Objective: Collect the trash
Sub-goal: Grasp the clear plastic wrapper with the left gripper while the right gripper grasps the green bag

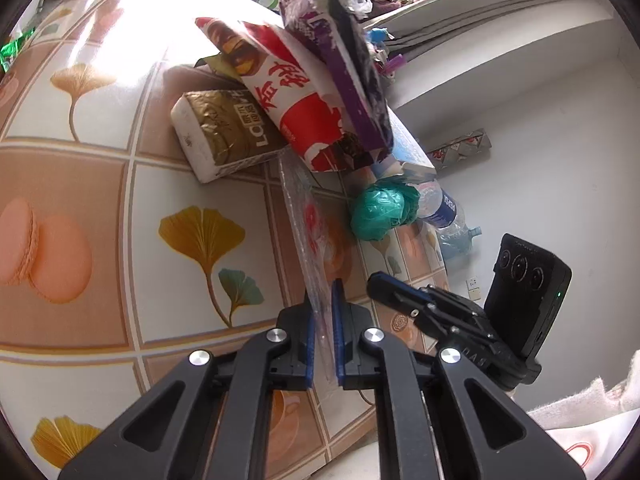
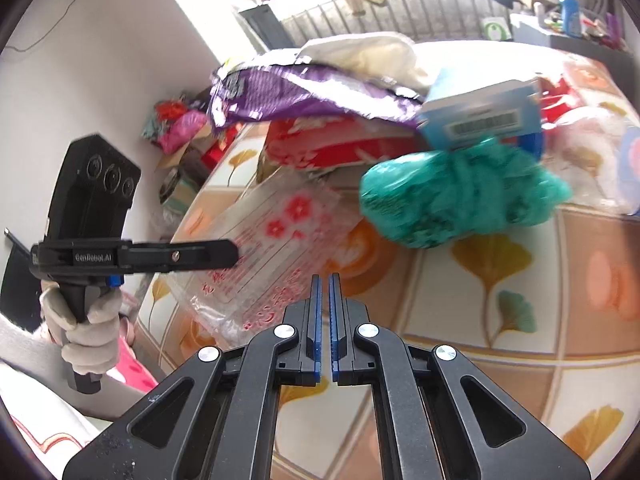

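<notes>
Risk was slippage: left gripper [image 1: 323, 312] pinched only the clear plastic bag's [image 1: 308, 232] thin edge, piled wrappers at twelve o'clock, while right gripper [image 2: 323, 280] stayed closed, empty.

My table wears a glossy cloth [image 1: 100, 184] printed with ginkgo leaves and macarons, glaring under daylight from the far barred window [image 2: 420, 4], with a plain white wall [image 1: 560, 140] alongside it.
</notes>
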The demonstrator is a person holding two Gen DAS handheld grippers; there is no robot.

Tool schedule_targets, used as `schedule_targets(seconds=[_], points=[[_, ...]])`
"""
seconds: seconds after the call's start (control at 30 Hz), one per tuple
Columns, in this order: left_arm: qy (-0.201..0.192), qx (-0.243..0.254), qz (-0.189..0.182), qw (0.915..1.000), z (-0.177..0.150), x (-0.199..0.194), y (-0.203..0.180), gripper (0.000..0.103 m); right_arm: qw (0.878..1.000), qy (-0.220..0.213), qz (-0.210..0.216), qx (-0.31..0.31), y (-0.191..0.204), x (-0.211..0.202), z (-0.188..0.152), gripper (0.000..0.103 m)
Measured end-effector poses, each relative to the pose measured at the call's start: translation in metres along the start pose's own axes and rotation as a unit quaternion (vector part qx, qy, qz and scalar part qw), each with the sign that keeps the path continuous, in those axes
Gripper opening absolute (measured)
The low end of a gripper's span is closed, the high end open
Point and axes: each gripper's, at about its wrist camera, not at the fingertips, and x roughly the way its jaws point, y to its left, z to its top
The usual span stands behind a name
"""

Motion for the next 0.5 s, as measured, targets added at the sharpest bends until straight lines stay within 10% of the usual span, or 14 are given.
schedule_targets(seconds=[0.13,0.2,0.5], points=[[-0.009,0.029,0.002,0.9995,-0.003,0.004,-0.013,0.005,0.994,-0.071,-0.078,0.035,-0.035,-0.047,0.002,0.017],[-0.018,0.034,0.008,0.9992,-0.003,0.01,-0.02,0.004,0.989,-0.096,-0.106,0.049,-0.053,-0.063,0.002,0.039],[-0.051,0.042,0.032,0.9973,-0.005,0.005,-0.021,0.003,0.986,-0.125,-0.063,0.094,-0.065,-0.015,0.029,0.041]])
